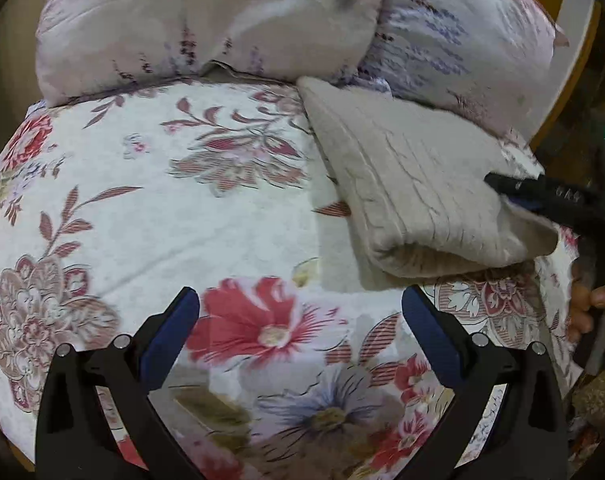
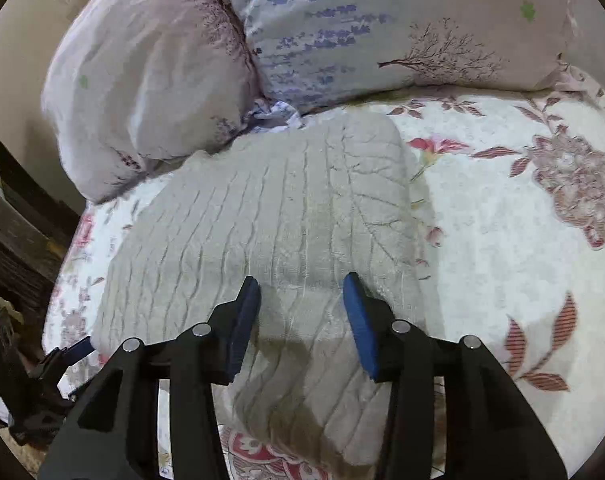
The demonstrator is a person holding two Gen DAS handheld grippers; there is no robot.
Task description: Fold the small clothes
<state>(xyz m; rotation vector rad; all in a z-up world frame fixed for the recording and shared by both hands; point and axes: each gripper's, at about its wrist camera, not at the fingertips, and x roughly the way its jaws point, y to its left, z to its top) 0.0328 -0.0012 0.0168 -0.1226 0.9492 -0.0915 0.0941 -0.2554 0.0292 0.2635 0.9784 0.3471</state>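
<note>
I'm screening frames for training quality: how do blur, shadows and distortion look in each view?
Left wrist view: strong fisheye bending with dark corners; the floral bedsheet print is motion-smeared. Right wrist view: sharper; the ribbed grey folded garment shows clear creases, with the right hand-held gripper casting a soft shadow on it.

One folded grey cloth (image 2: 270,216), two pillows (image 2: 150,80) (image 2: 382,28), one floral bedsheet (image 1: 182,208), two tools (image 1: 300,312) (image 2: 302,300)

Left gripper (image 1: 300,308): jaws spread wide, nothing between the blue pads (image 1: 174,328), pointing forward and down. Right gripper (image 2: 302,292): jaws parted, nothing clamped, angled down. A hand (image 1: 586,308) shows at the right edge.
</note>
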